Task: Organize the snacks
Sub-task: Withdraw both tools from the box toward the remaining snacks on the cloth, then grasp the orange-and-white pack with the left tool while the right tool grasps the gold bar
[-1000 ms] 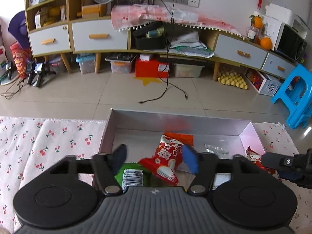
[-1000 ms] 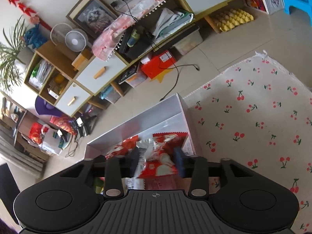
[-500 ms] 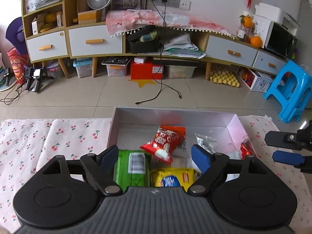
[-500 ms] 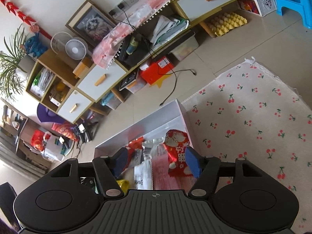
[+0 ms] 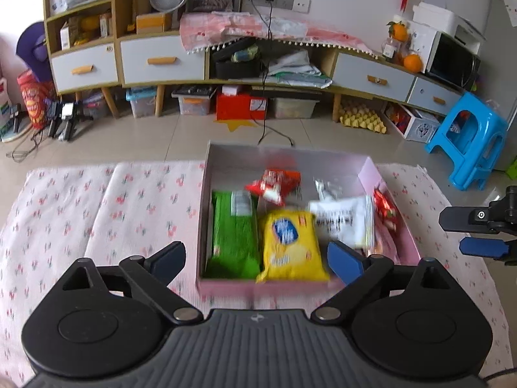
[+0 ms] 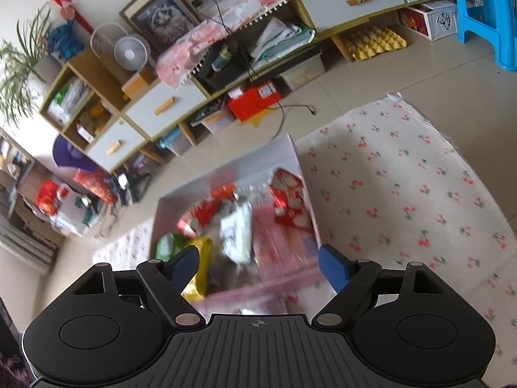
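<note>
A pink box [image 5: 226, 286] sits on the cherry-print cloth and holds several snack packs: a green pack [image 5: 234, 232], a yellow pack [image 5: 289, 245], a red pack [image 5: 274, 184], a white pack [image 5: 345, 218] and a red pack [image 5: 386, 208] against the right wall. My left gripper [image 5: 257, 262] is open and empty, above the box's near edge. My right gripper [image 6: 258, 265] is open and empty above the same box [image 6: 226, 181]; it also shows at the right edge of the left wrist view [image 5: 478, 232].
The cherry-print cloth [image 5: 97, 213] covers the surface around the box, also in the right wrist view [image 6: 404, 194]. Beyond are tiled floor, a long cabinet [image 5: 161, 61] with drawers, storage bins, a cable and a blue stool [image 5: 471, 142].
Both grippers opened and let go of their snack packs, which now lie in the box. Both have pulled back and up from the box.
</note>
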Tool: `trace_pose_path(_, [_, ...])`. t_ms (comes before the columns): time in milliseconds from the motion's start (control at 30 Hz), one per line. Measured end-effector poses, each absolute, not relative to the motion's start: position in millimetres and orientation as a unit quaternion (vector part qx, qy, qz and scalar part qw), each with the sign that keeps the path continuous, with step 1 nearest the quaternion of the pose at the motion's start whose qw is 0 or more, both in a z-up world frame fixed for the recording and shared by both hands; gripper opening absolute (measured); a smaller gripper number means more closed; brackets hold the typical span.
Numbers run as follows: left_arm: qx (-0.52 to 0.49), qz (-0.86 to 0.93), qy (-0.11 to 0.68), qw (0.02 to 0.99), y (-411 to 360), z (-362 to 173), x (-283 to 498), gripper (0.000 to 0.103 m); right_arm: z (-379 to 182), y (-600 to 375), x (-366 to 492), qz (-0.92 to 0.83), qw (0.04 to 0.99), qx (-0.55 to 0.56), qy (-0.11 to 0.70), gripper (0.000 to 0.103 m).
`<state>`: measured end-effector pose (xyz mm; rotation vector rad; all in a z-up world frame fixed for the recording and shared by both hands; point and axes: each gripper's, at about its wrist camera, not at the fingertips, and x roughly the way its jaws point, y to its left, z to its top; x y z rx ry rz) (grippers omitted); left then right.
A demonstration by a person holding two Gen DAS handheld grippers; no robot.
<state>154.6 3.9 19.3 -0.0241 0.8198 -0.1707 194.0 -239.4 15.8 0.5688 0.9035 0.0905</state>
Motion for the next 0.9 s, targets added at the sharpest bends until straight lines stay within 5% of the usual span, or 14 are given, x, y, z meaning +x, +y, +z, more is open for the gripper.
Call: trace_pose_path(900, [0.074, -0.190, 0.392, 0.897, -25.8, -20.8, 56.4, 0.102, -50.9, -231.7, 128.2, -0.020, 0.798, 0.196, 0.570, 0.089])
